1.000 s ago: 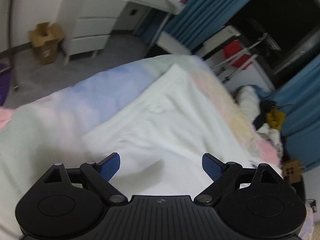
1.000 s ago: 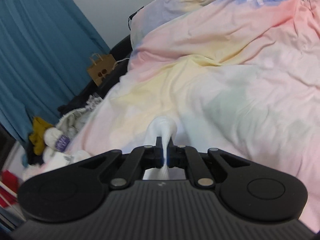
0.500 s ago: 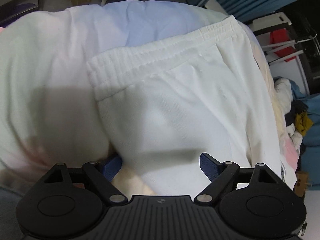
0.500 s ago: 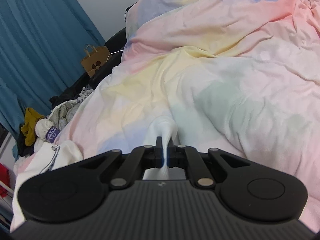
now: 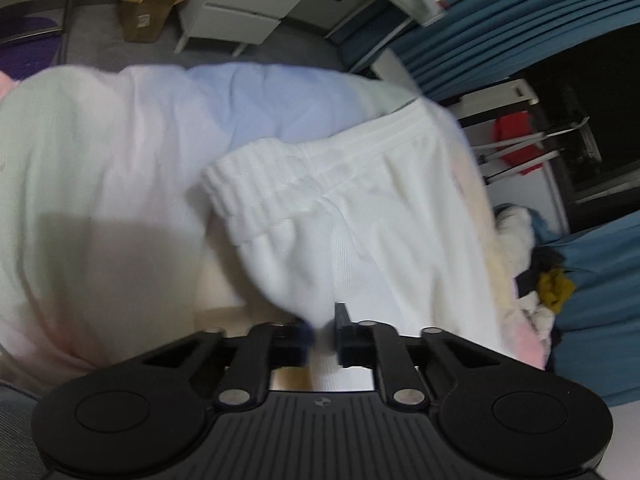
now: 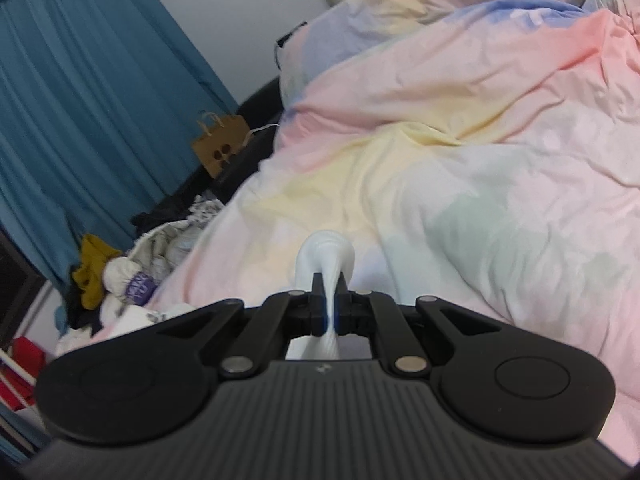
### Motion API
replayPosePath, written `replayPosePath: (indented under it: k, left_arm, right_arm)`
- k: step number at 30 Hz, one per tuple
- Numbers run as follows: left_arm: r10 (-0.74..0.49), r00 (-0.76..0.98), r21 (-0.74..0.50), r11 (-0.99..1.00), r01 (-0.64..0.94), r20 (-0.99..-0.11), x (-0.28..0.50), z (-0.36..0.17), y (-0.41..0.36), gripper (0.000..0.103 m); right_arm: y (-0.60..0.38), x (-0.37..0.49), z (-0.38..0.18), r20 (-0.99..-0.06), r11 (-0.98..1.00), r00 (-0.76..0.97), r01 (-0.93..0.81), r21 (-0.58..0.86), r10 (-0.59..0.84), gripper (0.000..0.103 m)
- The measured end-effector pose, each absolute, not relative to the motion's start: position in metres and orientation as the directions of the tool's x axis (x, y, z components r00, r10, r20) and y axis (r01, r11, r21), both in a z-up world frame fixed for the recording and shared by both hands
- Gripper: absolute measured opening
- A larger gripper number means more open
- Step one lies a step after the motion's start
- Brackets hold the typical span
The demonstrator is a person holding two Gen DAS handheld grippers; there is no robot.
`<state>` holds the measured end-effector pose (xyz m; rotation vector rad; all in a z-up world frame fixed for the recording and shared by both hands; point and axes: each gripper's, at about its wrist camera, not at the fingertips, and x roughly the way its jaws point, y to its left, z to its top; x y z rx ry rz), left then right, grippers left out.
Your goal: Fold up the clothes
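Pinching white cloth in both claws, the person is taking hold of the pants [image 5: 360, 216] to begin a fold. The left claw [image 5: 322, 332] is pressed together on a bunch of the fabric near the pants' lower edge in its view, with cloth squeezed between the fingers. The right claw [image 6: 329, 308] is likewise pressed together, and a twisted tuft of white fabric is poking out just beyond its fingers [image 6: 317, 304]; it looks like part of the same pants, though I cannot tell which end.

The pants are lying on the bed [image 5: 100, 168], on the pastel duvet, near the bed's corner that faces the white drawers [image 5: 248, 8]. The elastic waistband [image 5: 280, 168] is lying on the side of the pants toward the drawers, running across the left view, slanting up to the right. From the waistband the cloth is stretching toward the left claw, so the long axis appears to be running from the waistband back toward the person, with the waist pointing away. The leg ends are not showing.

My judgement: the grasp step is just finishing, and the fold itself is not yet made. The next move calls for lifting both pinched spots together, keeping the cloth taut between them, then carrying it over so one half lands on the other with edges matching. The fabric is soft and thick, so it may sag or slip if the two claws are drifting apart unevenly.
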<state>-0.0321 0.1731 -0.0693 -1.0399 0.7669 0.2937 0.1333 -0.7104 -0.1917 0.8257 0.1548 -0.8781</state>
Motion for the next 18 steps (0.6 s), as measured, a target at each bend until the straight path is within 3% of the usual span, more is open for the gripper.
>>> replayPosePath:
  k: [9, 14, 18]
  left_arm:
    - [-0.18, 0.875, -0.863, 0.342, -0.372, -0.448, -0.073, -0.034, 0.196, 0.003]
    - [-0.168, 0.904, -0.875, 0.37, -0.311, -0.393, -0.047, -0.014, 0.193, 0.003]
    - [-0.136, 0.921, -0.87, 0.402, -0.285, -0.365, 0.014, 0.003, 0.19, 0.003]
  right_arm:
    - [-0.73, 0.091, -0.174, -0.432, 0.264, 0.685, 0.666, 0.698, -0.587, 0.006]
    - [-0.734, 0.124, -0.141, -0.412, 0.347, 0.696, 0.677, 0.648, -0.588, 0.006]
    - [-0.723, 0.204, -0.108, -0.381, 0.467, 0.72, 0.678, 0.568, -0.58, 0.006]
